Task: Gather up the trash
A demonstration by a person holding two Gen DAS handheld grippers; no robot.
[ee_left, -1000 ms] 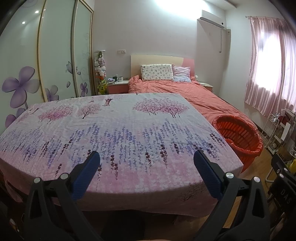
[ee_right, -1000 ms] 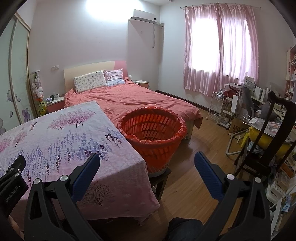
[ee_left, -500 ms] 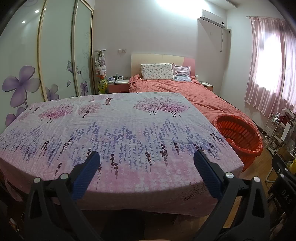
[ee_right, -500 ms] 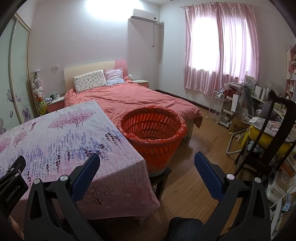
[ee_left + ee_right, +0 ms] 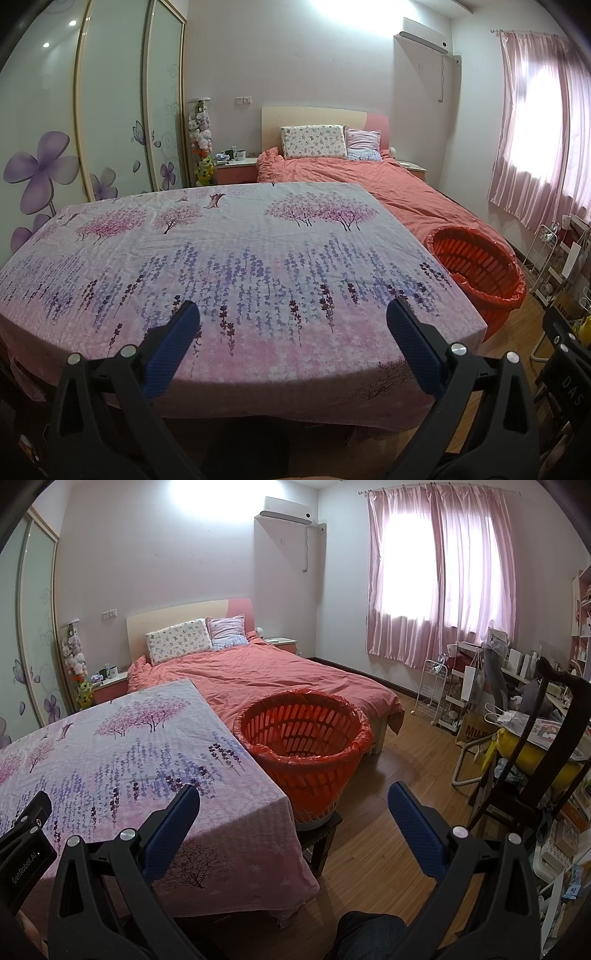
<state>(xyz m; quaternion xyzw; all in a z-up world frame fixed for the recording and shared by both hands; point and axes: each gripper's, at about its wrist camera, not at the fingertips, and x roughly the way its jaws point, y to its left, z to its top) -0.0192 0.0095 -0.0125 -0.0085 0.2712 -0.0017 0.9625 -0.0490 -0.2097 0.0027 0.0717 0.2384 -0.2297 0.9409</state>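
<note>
An orange plastic basket lined with a red bag (image 5: 303, 734) stands on a low dark stool to the right of the table; it also shows in the left wrist view (image 5: 480, 269). I see no trash on the table's floral cloth (image 5: 236, 258). My left gripper (image 5: 291, 325) is open and empty over the near edge of the table. My right gripper (image 5: 293, 806) is open and empty, held in front of the table's right corner and the basket. The left gripper's body (image 5: 26, 845) shows at the lower left of the right wrist view.
A bed with a coral duvet (image 5: 266, 675) lies behind the table and basket. A sliding wardrobe (image 5: 74, 129) lines the left wall. A dark wooden chair (image 5: 546, 760), a white wire cart (image 5: 436, 690) and a cluttered desk stand at the right. Wooden floor (image 5: 399, 775) lies between.
The left wrist view has risen slightly, so the table sits a little lower. Both grippers stay open. Nothing else has moved.
</note>
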